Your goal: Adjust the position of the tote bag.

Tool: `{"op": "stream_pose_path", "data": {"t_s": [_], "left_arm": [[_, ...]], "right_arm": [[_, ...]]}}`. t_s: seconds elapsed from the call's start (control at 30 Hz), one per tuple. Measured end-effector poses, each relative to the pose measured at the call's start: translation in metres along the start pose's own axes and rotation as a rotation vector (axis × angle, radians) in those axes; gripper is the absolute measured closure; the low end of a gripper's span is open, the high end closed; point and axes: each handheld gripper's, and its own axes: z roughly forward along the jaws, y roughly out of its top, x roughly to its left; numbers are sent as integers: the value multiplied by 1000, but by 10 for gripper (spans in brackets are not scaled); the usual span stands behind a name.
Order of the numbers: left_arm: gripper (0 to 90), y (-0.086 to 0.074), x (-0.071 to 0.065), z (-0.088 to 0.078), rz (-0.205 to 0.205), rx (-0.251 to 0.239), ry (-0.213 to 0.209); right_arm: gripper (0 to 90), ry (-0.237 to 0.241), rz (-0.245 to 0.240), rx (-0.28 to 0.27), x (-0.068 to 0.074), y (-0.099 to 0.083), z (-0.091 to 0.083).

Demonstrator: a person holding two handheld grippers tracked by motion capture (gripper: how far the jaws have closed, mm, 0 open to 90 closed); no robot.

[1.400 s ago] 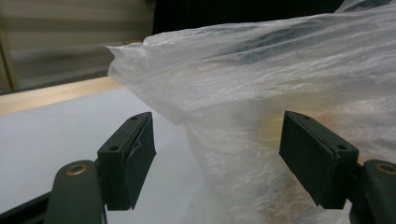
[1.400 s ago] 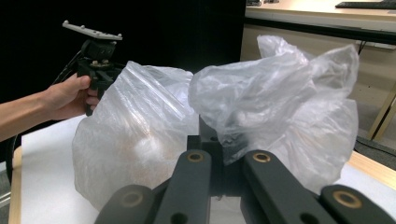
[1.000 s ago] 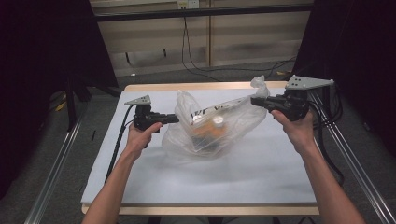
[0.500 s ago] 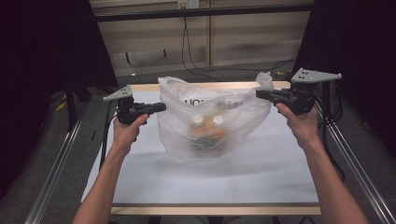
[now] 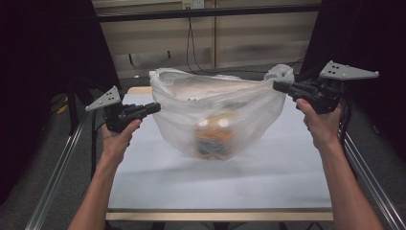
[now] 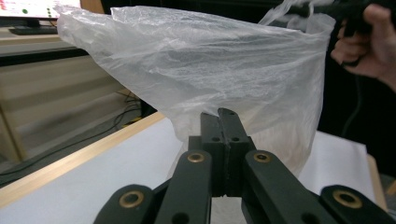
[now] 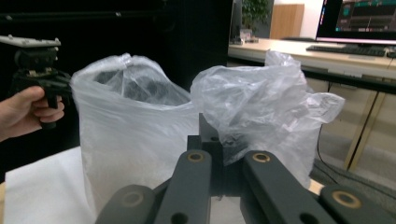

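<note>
A translucent white plastic bag [image 5: 215,103] hangs above the table, stretched between both grippers with its mouth spread wide. Blurred orange items [image 5: 210,134] sit in its bottom. My left gripper [image 5: 154,108] is shut, its jaw tips pinching the bag's left wall [image 6: 210,60] in the left gripper view [image 6: 219,114]. My right gripper [image 5: 277,86] is shut on the bunched handle at the bag's right rim [image 7: 261,93], seen close in the right gripper view [image 7: 210,133]. The left gripper [image 7: 37,65] shows beyond the bag there.
The white table top [image 5: 215,187] lies under the bag, its wooden front edge nearest me. Metal rails [image 5: 57,182] run along both sides. Dark curtains flank the table. A desk with a monitor [image 7: 359,21] stands farther off.
Both hands have risen and moved apart, the left one more. The bag has come up from lying slumped on the table and its mouth has spread wide.
</note>
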Motion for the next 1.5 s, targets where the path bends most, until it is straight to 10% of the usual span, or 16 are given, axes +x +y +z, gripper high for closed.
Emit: {"op": "stream_pose_path", "data": {"t_s": [0.27,0.57,1.5], "left_arm": [[900,-3,-18,-16,58,12,10],[900,-23,-19,-26,48,53,18],[900,-83,-22,15,61,303,-35]], "right_arm": [[900,10,-13,-42,11,1,-19],[900,28,-34,42,24,-23,-16],[900,71,-42,231,23,-95,11]]}}
